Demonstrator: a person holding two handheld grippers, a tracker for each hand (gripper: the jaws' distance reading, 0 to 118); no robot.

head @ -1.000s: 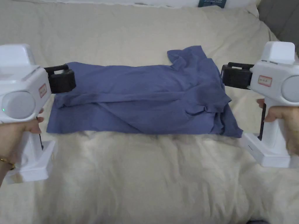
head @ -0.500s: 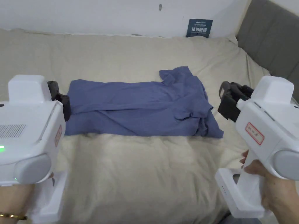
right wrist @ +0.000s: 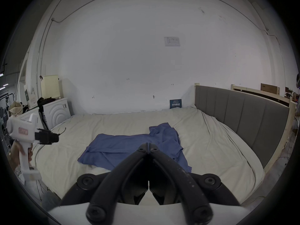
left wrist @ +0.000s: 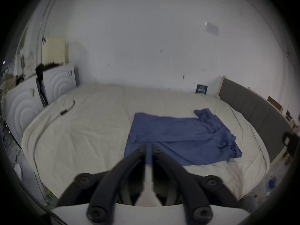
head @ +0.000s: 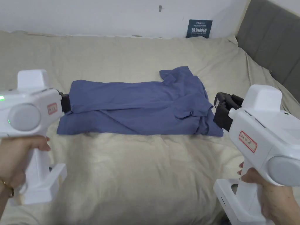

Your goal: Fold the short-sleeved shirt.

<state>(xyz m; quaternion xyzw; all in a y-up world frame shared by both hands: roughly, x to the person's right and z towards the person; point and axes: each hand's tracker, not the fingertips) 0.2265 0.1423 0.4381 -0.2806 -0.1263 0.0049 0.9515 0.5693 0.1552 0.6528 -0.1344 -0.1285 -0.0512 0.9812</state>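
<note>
A blue short-sleeved shirt (head: 140, 108) lies folded into a long strip across the cream bed, collar end bunched at the right. It also lies ahead in the left gripper view (left wrist: 178, 136) and the right gripper view (right wrist: 129, 144). My left gripper (head: 66, 103) hovers at the shirt's left end, its jaws drawn together with only a thin slit (left wrist: 148, 148) and nothing held. My right gripper (head: 222, 112) hangs just off the right end, jaws touching and empty (right wrist: 148, 145). The left gripper (right wrist: 53, 138) is also seen from the right one, above the bed.
The cream sheet (head: 146, 181) spreads wide in front of the shirt. A grey headboard (head: 272, 44) runs along the right, with a white wall behind and a small blue card (head: 199, 28) leaning on it. White cabinets (left wrist: 56, 82) stand past the left edge, and a cable (left wrist: 68, 106) lies on the bed.
The head camera has tilted up and back. Both grippers have pulled away from the shirt's ends toward the person. The shirt lies as before.
</note>
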